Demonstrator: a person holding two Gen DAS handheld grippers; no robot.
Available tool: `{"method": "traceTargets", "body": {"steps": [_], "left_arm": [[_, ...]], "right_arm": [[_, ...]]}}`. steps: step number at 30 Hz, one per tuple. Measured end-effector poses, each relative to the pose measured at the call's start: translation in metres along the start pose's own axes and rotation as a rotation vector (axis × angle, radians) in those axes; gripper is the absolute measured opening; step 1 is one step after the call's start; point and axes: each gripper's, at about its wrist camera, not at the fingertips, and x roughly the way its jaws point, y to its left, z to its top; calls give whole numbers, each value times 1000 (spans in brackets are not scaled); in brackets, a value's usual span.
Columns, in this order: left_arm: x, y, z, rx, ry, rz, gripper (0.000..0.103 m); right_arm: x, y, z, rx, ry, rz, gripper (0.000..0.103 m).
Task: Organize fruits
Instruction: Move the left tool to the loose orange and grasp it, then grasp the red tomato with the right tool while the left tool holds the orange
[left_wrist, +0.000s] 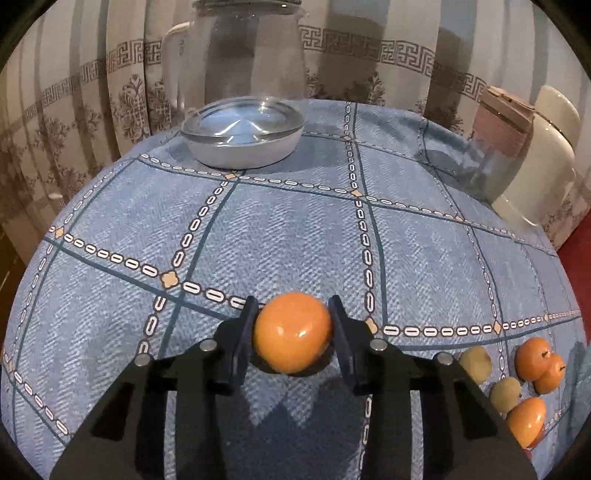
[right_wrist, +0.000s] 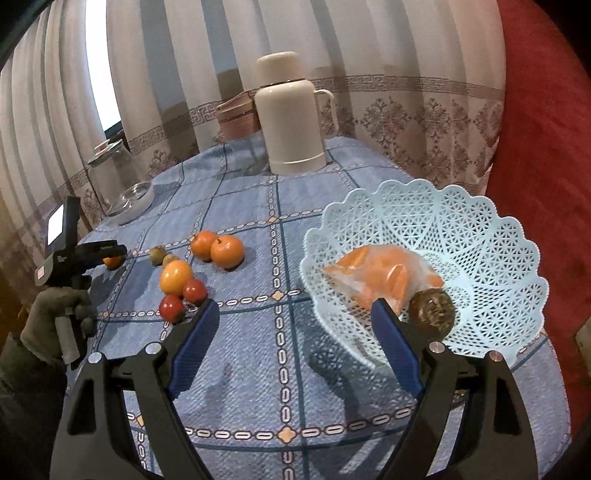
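My left gripper (left_wrist: 293, 306) has its jaws around an orange fruit (left_wrist: 291, 332) on the blue tablecloth, both pads touching its sides. It also shows in the right wrist view (right_wrist: 110, 254), held by a gloved hand. My right gripper (right_wrist: 291, 310) is open and empty above the cloth, next to a pale blue lattice basket (right_wrist: 480, 236). The basket holds a bagged orange fruit (right_wrist: 384, 273) and a dark brown fruit (right_wrist: 432, 312). Loose fruits lie on the cloth: two oranges (right_wrist: 221, 249), a yellow-orange fruit (right_wrist: 175, 277), two red ones (right_wrist: 184, 299), two small green ones (right_wrist: 162, 255).
A glass jar (left_wrist: 243, 55) and its glass lid (left_wrist: 243, 129) stand at the far edge. A cream thermos (right_wrist: 291, 122) and a pink-lidded jar (left_wrist: 498, 140) stand at the back. A red chair (right_wrist: 546, 147) is on the right. Curtains hang behind.
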Motion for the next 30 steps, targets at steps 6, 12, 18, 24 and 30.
{"method": "traceTargets", "body": {"steps": [6, 12, 18, 24, 30], "left_arm": [[-13, 4, -3, -36, -12, -19, 39], [-38, 1, -1, -45, -83, -15, 39], [-59, 3, 3, -67, -138, -12, 39], [-70, 3, 2, -72, -169, -15, 39], [-74, 6, 3, -79, -187, 21, 39]], "right_arm": [[4, 11, -1, -13, 8, 17, 85], [8, 33, 8, -48, 15, 60, 85], [19, 62, 17, -85, 35, 127, 85], [43, 90, 15, -100, 107, 204, 80], [76, 114, 9, -128, 200, 239, 60]]}}
